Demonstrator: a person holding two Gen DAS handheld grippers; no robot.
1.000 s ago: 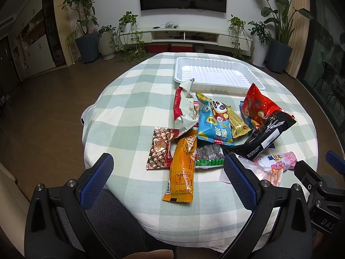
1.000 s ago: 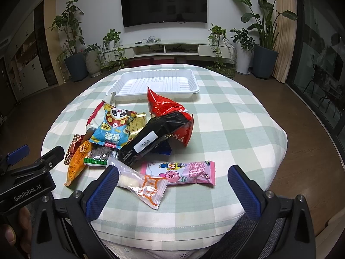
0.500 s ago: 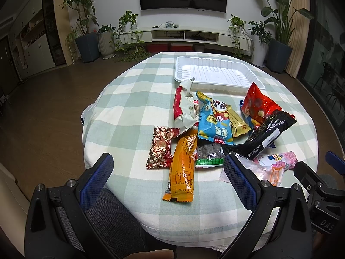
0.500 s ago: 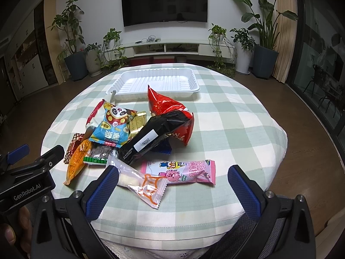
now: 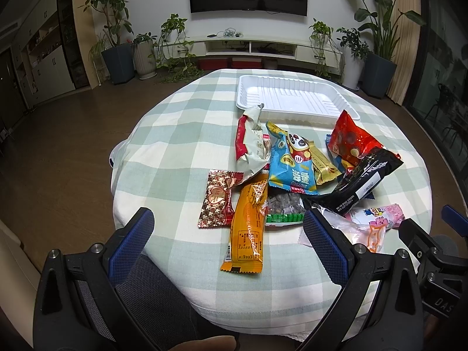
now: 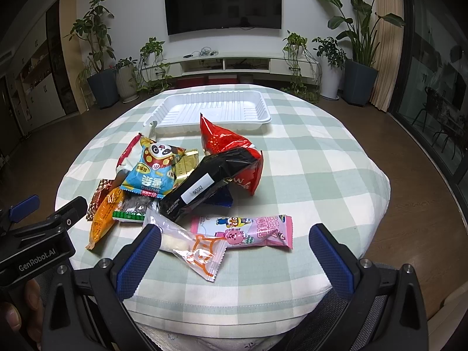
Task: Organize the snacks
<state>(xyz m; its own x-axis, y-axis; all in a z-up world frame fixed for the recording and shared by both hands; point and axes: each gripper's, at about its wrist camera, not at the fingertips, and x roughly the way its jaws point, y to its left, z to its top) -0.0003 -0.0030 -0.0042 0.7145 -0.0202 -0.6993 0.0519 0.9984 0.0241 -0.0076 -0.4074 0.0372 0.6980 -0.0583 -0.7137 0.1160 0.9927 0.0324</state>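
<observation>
A pile of snack packets lies on the round checked table (image 5: 181,134). In it are an orange packet (image 5: 247,222), a blue panda packet (image 5: 292,165), a red bag (image 6: 228,143), a black bag (image 6: 204,185), a pink packet (image 6: 248,231) and a clear packet (image 6: 193,248). An empty white tray (image 6: 216,111) sits behind the pile; it also shows in the left wrist view (image 5: 292,99). My left gripper (image 5: 228,245) is open and empty at the near edge, before the orange packet. My right gripper (image 6: 234,257) is open and empty, just short of the clear and pink packets.
A brown heart-print packet (image 5: 218,199) lies left of the orange one. The left gripper's body (image 6: 35,245) shows at the right wrist view's left edge. Potted plants (image 6: 99,58) and a TV console (image 6: 234,64) stand far behind the table.
</observation>
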